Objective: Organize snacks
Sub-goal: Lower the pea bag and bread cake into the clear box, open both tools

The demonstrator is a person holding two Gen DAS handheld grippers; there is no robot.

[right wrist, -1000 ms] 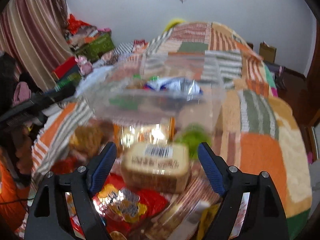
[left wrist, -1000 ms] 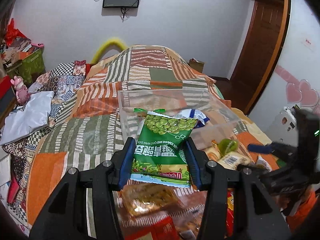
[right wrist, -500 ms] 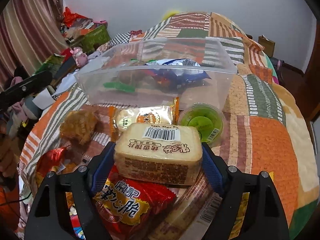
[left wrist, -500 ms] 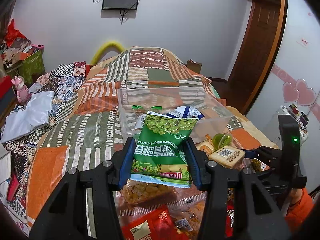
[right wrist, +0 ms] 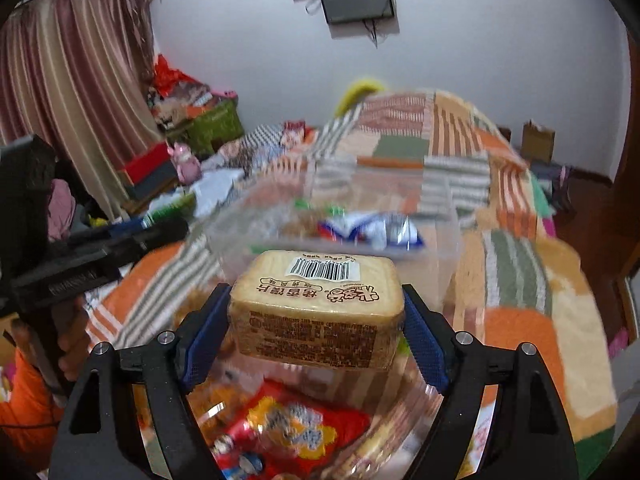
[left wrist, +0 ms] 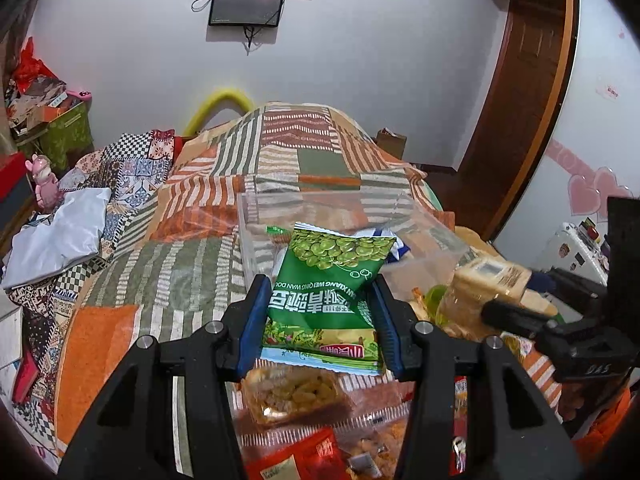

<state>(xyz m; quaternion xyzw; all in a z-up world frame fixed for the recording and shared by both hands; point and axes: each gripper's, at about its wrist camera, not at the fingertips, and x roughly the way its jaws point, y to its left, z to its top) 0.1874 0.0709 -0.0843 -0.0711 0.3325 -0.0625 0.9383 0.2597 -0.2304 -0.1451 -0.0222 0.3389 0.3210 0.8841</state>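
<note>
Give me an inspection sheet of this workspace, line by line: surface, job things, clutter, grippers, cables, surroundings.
Surface: striped patchwork bedspread.
Job's things: clear plastic storage bin holding packets; loose snack packets in front of it.
Clutter: white cloth, pink toy figure.
Grippers: left gripper shut on green pea snack bag; right gripper shut on tan wrapped toast pack, lifted.
Cables: wires under wall-mounted screen.
Surroundings: brown wooden door, striped curtain.
</note>
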